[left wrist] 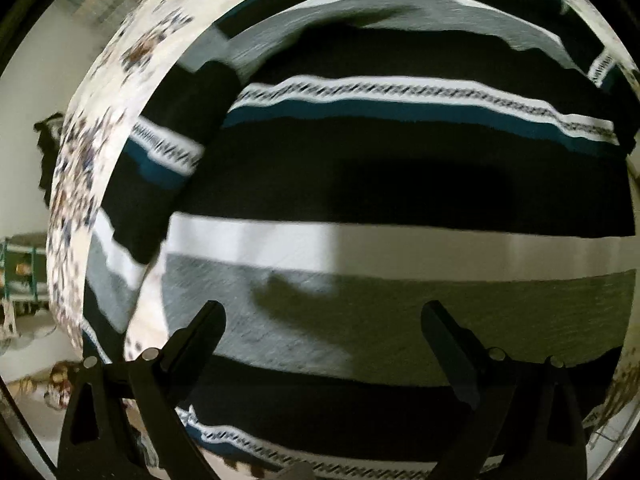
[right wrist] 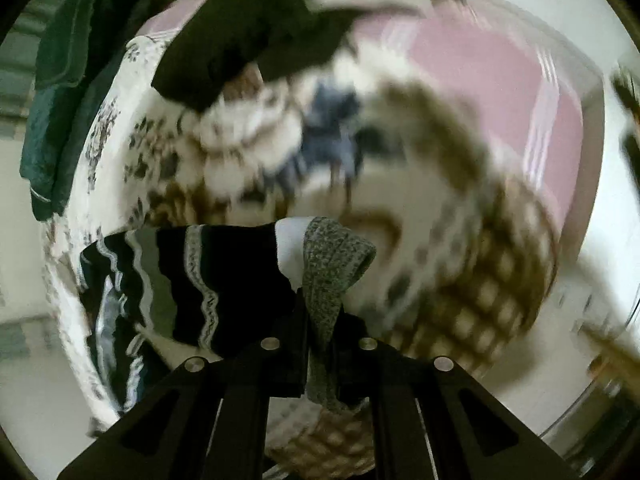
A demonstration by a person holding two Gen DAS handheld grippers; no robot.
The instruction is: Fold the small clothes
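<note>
The right gripper [right wrist: 320, 312] is pressed together, pinching the grey edge of the sweater [right wrist: 224, 280], probably to carry that edge over for a fold. The striped body trails off to its left onto the floral sheet [right wrist: 112, 140]. Beyond lie a black garment [right wrist: 240, 40] and a pink cover [right wrist: 480, 80], both blurred. The left gripper [left wrist: 324, 320] is spread, holding nothing, poised just above the sweater [left wrist: 400, 160] lying flat on the bed, seemingly ready to pin or grab it.

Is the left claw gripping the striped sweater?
No. The left claw stands wide open over the sweater, with no fabric between its fingers.
</note>
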